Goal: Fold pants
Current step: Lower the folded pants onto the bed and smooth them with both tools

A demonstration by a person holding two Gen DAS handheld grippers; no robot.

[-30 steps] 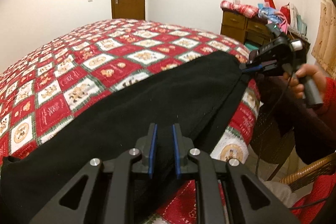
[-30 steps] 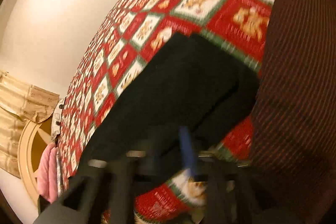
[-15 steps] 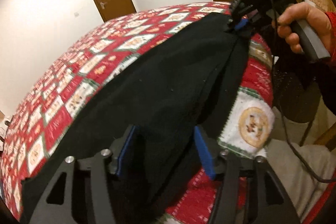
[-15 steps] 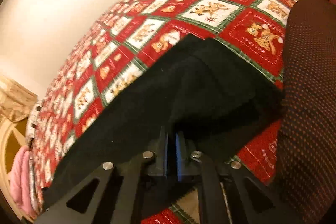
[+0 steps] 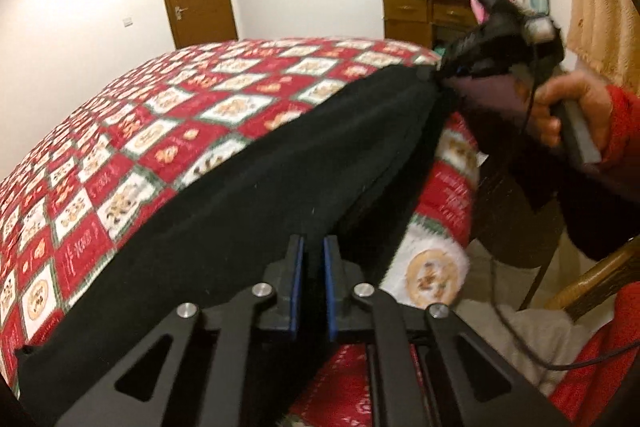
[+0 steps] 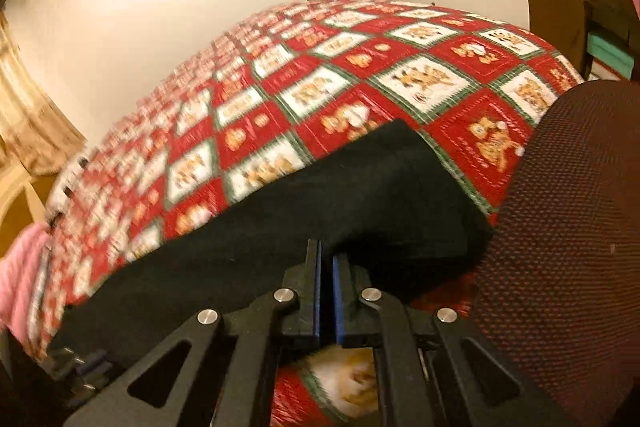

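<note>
On the near edge of the bed: the black pants point(image 5: 256, 195) lie stretched left to right over the red patterned quilt point(image 5: 168, 115), their near side hanging off the edge toward me.
Left gripper point(image 5: 313, 259): my blue pads are pressed together on the near edge of the pants; black cloth sits between them.
Right gripper point(image 6: 325, 275): pads pressed together too, pinching the near edge of the pants at the right end; in the left wrist view it shows at the far right point(image 5: 452, 69), with the cloth drawn up to its tip.
Right hand point(image 5: 572, 107): wrapped round the handle, held above the quilt.
Step in hand: I judge both grips are set and the first fold is about to start.
Next move: raise both ends together, keep the edge taut and level, carry it over to the far edge.
Risk: thick cloth may slip from one pinch and skew the fold.
</note>
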